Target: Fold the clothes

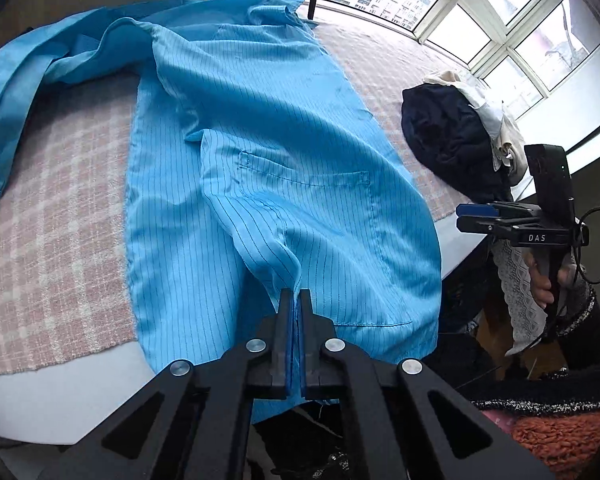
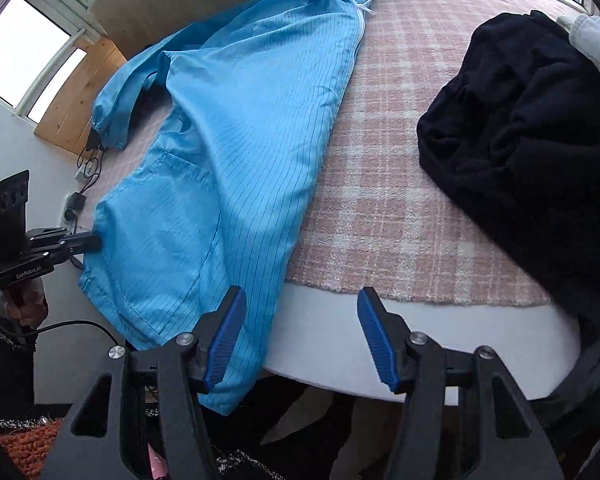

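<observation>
Blue pinstriped work coat (image 1: 260, 152) lies lengthwise on the pink-and-white checked blanket (image 1: 52, 216) that covers the white table (image 2: 340, 344), collar toward twelve o'clock and hem hanging over the near edge at six. My left gripper (image 1: 294, 300) has its jaws pressed together on a pinch of the hem, and fabric bunches into a ridge running up from that pinch toward the chest pocket, so I judge I'm holding it to lift or drag one front panel across. My right gripper (image 2: 300, 336) stands wide open with nothing between its blue ribbed pads (image 2: 224, 340); it hovers just off the table edge, beside the coat's right-hand border at nine o'clock in its own view, probably placed to take a second hem corner. One sleeve (image 1: 16, 92) sprawls out at ten o'clock, not yet folded in. A dark navy garment heap (image 2: 520, 128) sits apart at two o'clock.
</observation>
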